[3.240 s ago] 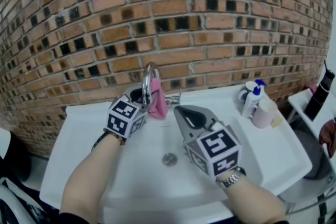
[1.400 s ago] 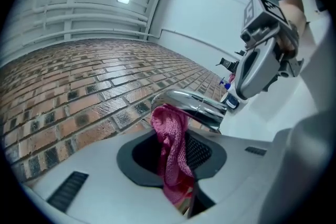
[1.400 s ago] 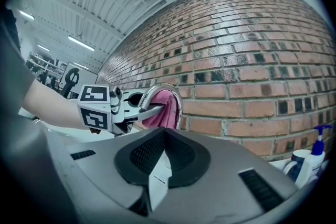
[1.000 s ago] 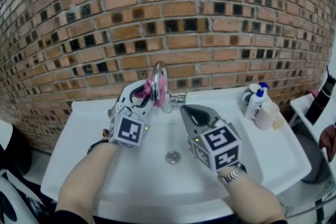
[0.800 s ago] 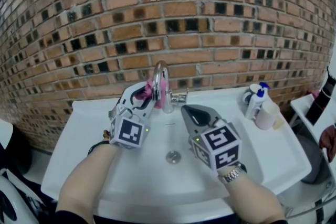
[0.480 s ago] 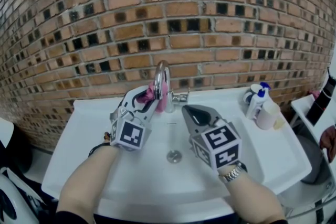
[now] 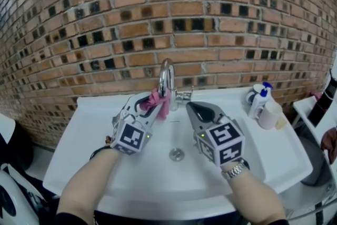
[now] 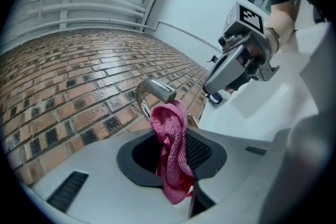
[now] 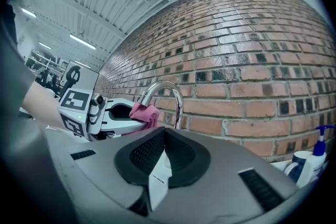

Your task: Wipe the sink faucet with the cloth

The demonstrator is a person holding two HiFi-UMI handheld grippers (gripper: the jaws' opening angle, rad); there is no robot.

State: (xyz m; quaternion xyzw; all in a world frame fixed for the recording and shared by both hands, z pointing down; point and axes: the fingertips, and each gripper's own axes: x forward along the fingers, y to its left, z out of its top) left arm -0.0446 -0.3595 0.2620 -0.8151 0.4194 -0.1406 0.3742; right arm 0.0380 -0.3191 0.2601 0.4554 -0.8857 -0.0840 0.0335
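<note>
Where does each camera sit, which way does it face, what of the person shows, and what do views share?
Head view: on the head, steeply down at the sink and brick wall; shows left forearm, right forearm, left gripper, right gripper.
Left gripper view: on the left gripper, along its jaws, shut on the pink cloth, toward the faucet; right gripper beyond.
Right gripper view: on the right gripper, along its shut, empty jaws toward the faucet; left gripper at left.
Shared: all three show faucet and cloth.
</note>
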